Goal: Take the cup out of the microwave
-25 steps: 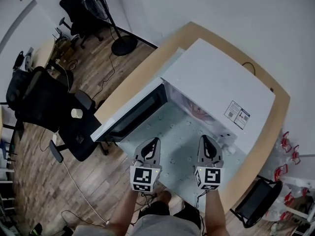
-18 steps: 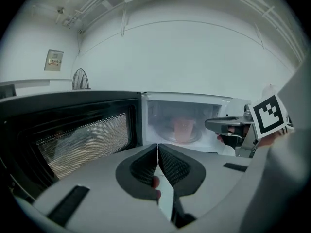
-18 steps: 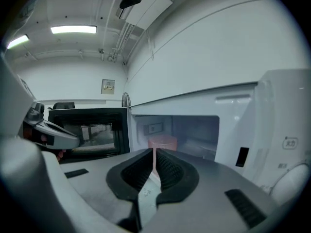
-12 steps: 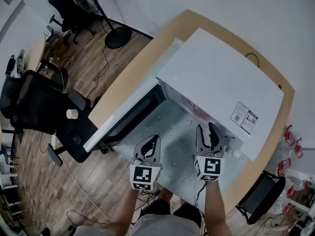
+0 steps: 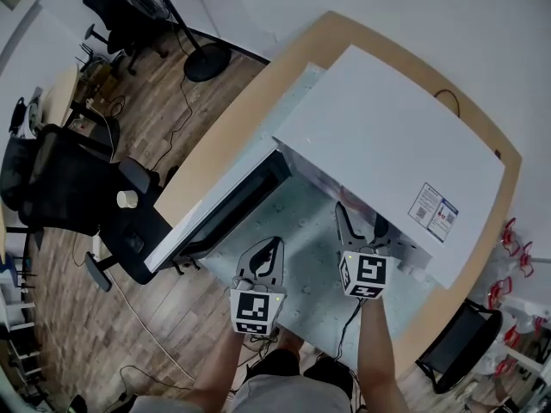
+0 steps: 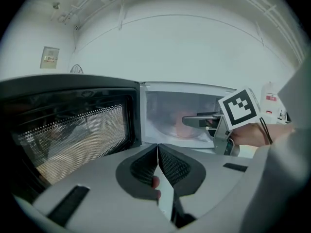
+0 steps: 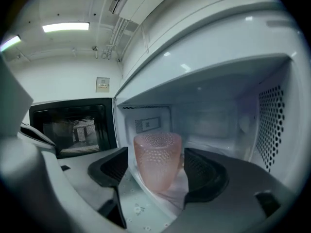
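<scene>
Pink dimpled cup (image 7: 156, 161) stands upright inside the microwave (image 7: 218, 81), near its front, with the door (image 6: 73, 125) swung wide for access. Fingers of the right gripper (image 5: 359, 224), having just opened wide, flank the cup, apparently not yet pressing it. Fingers of the left gripper (image 6: 157, 149) are closed and empty, outside the microwave.

Bright, even ceiling-strip light (image 7: 65, 27); strong fisheye warp, dark vignetted corners, soft foreground blur.

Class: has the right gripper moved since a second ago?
Yes. The right gripper has moved up-frame, toward the open microwave; its jaws have just been opening, with the cup between them, not gripped.
</scene>
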